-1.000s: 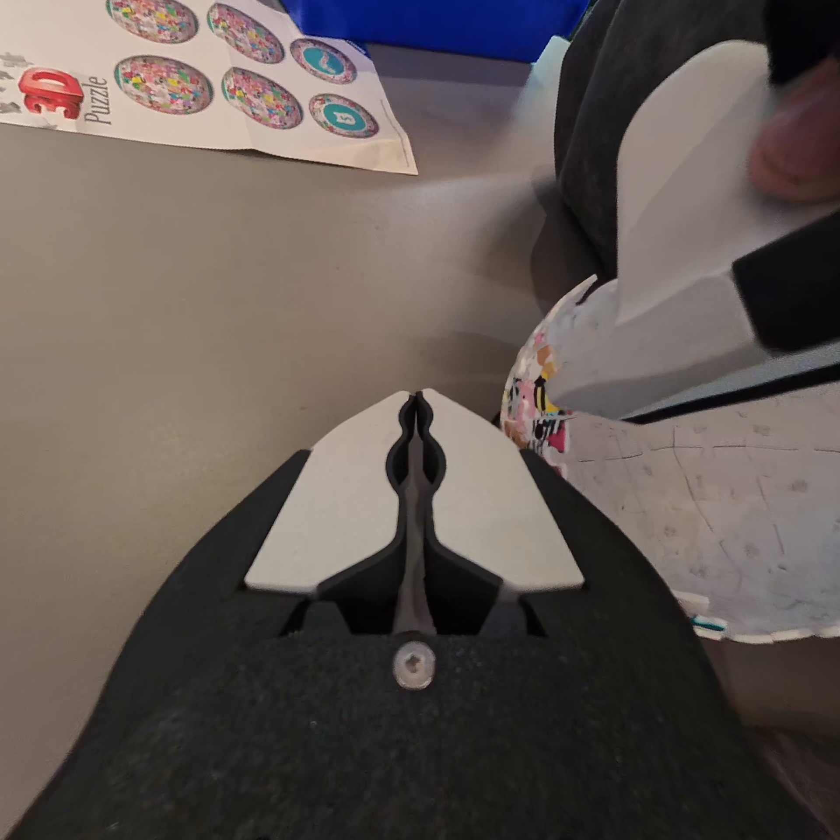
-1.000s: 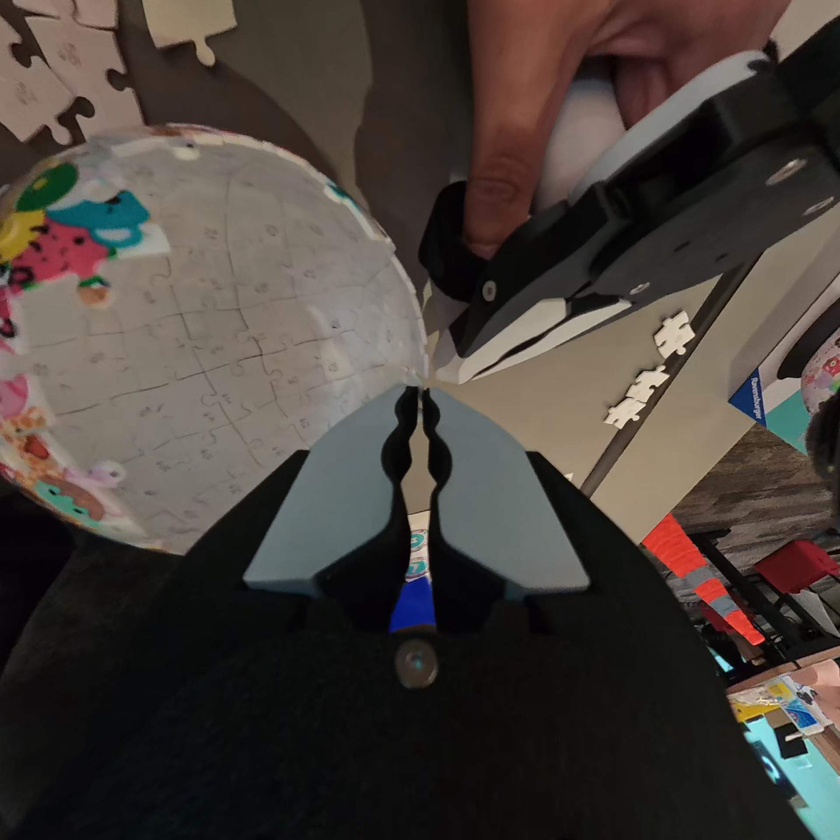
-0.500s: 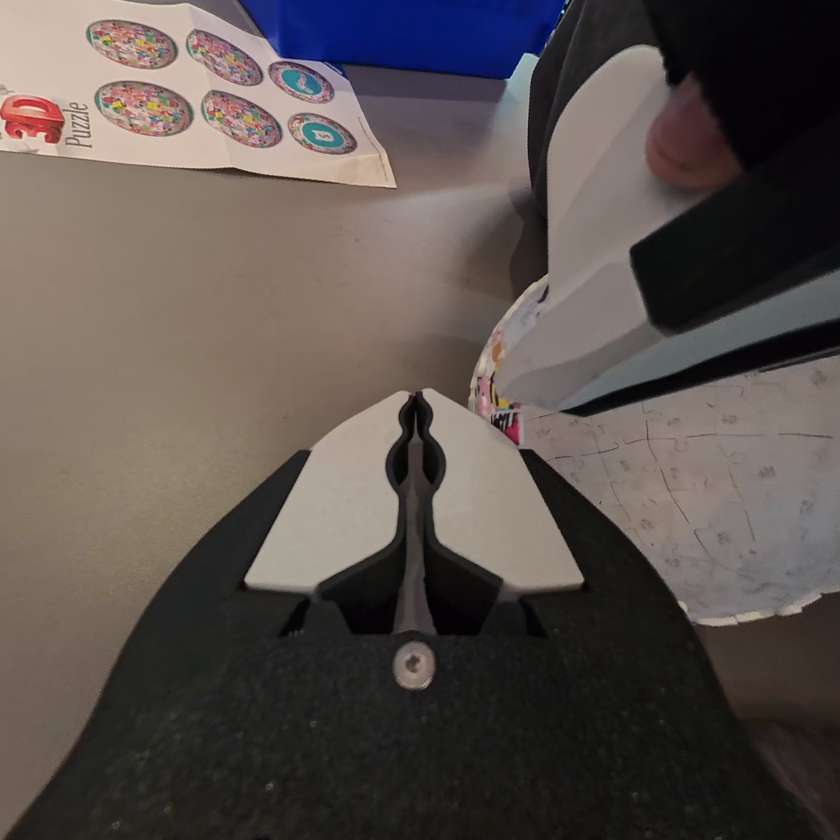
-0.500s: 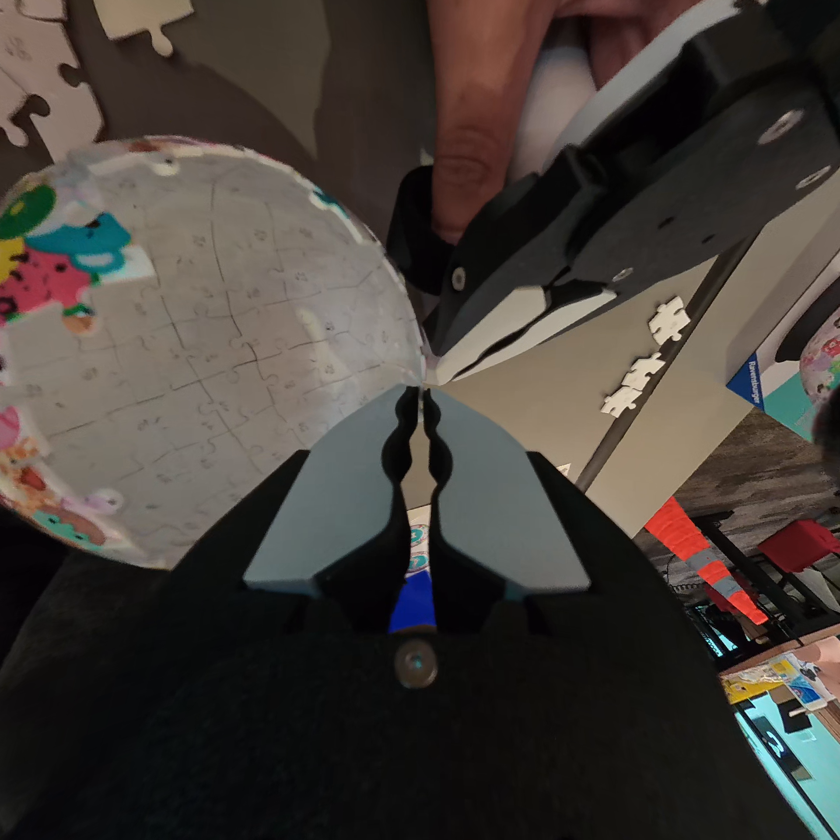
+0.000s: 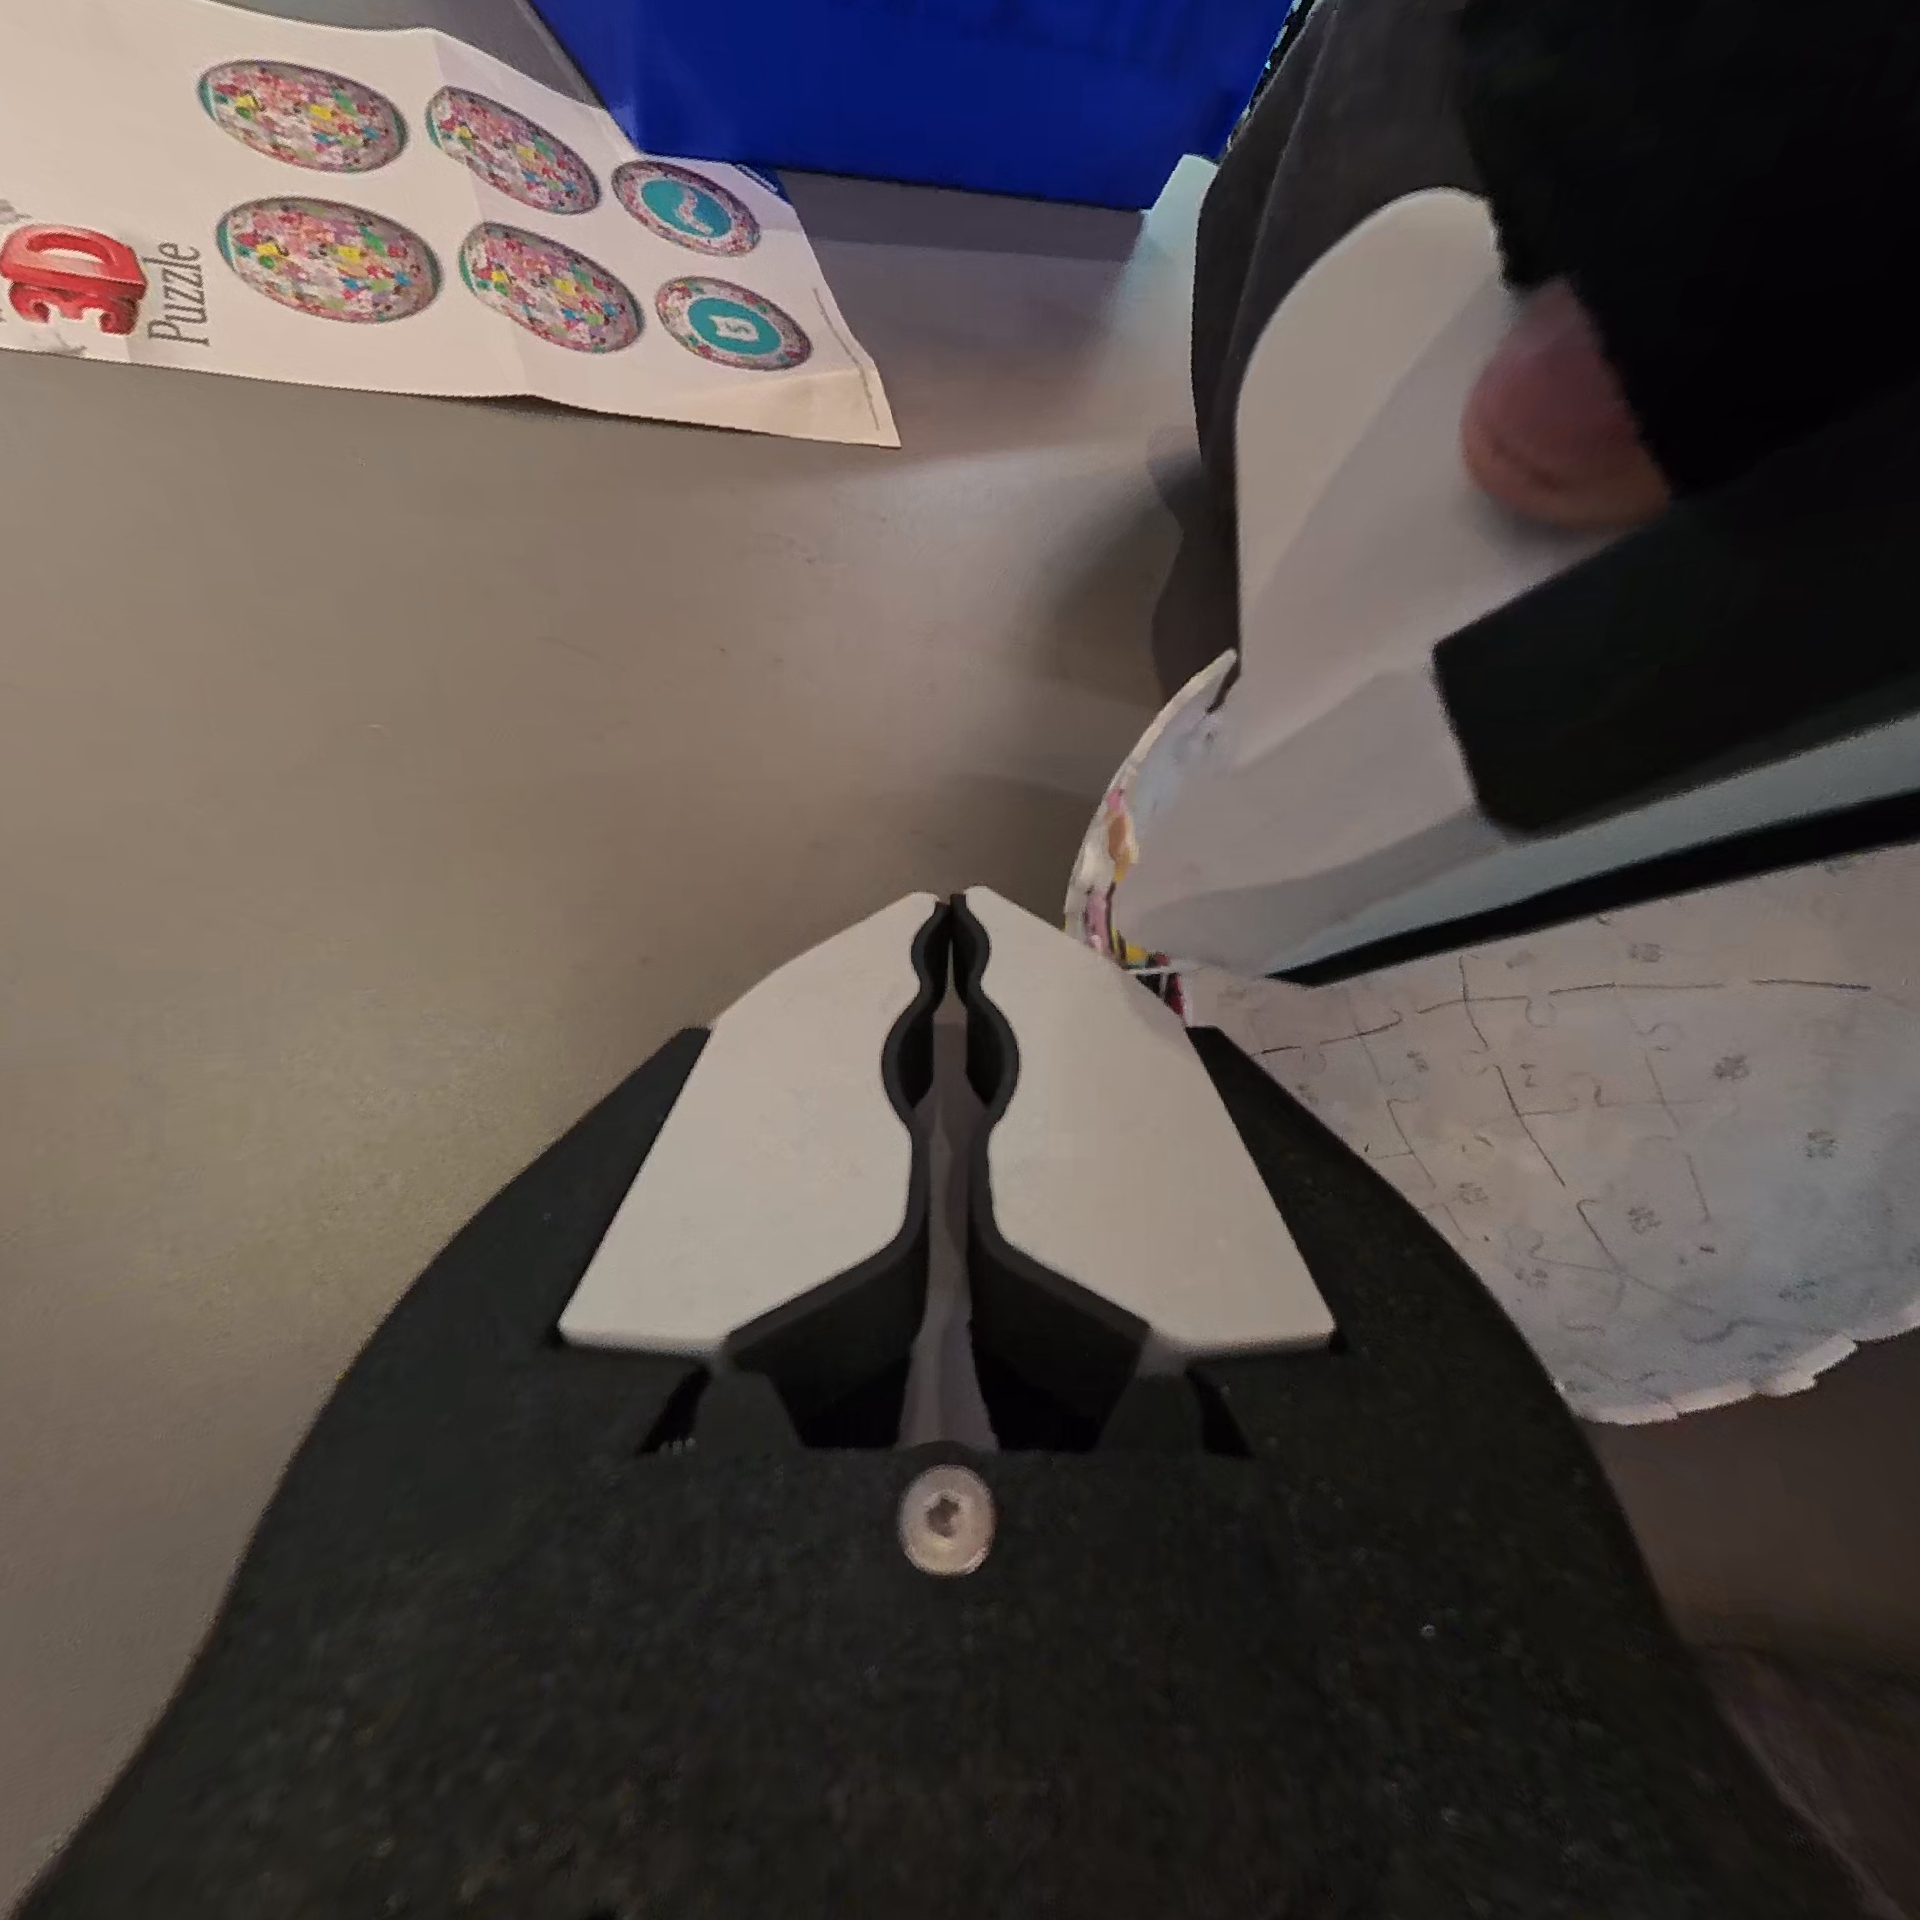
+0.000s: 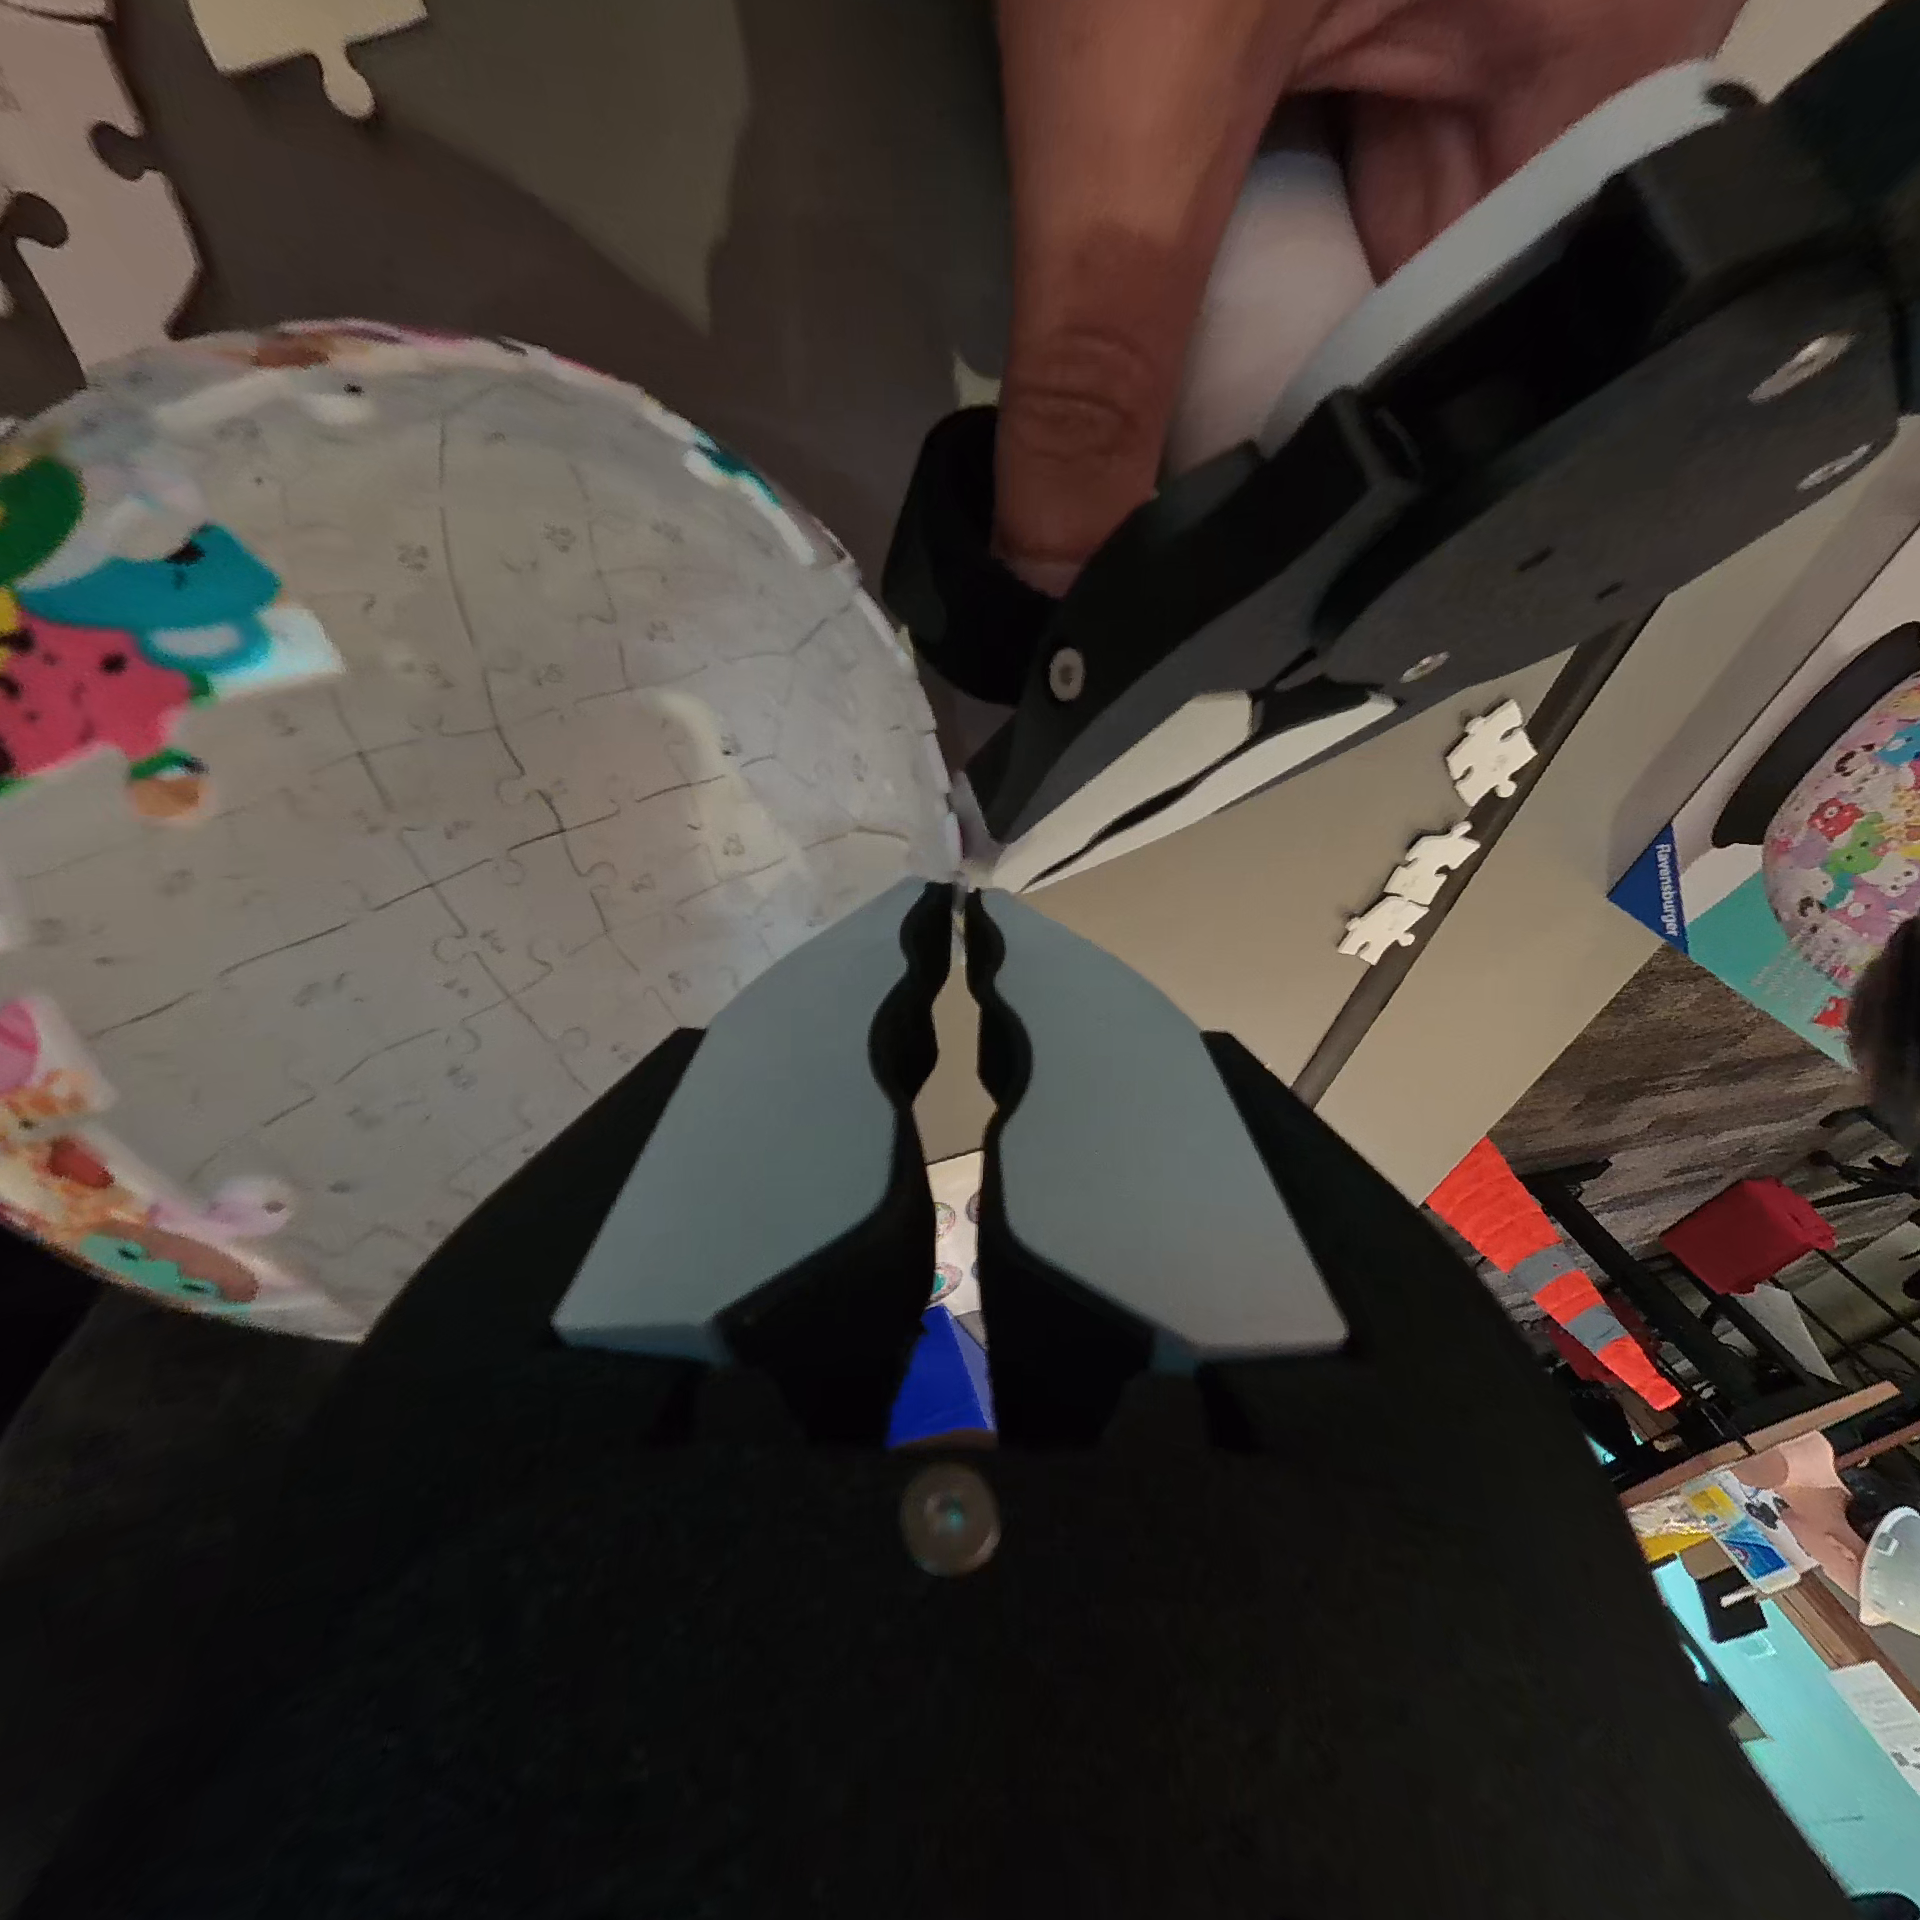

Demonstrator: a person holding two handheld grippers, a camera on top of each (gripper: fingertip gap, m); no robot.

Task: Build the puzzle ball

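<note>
The half-built puzzle ball (image 6: 436, 831), a curved shell of interlocked pieces showing its matte white inner side and patches of bright cartoon print along the edges, fills the left of the right wrist view and the right middle of the left wrist view (image 5: 1558, 1174). The right gripper (image 6: 958, 902), with smooth grey wedge-shaped fingers on a grainy black body, has its wavy-edged tips pressed almost together at the shell's rim; whether they pinch that rim cannot be told. The left gripper (image 5: 952, 906) is likewise pressed together with nothing between its tips, over the bare matte grey table (image 5: 468, 727). In the right wrist view it comes in from the upper right (image 6: 1008, 873), held by a hand (image 6: 1195, 260), its tips meeting the ball's edge just beside the right gripper's. A printed instruction sheet (image 5: 436, 229) lies flat at the upper left of the left wrist view, with a blue bin (image 5: 935, 94) behind it. Loose white pieces (image 6: 1444, 831) lie near the table's edge at right, and the puzzle box (image 6: 1808, 852) stands beyond.
</note>
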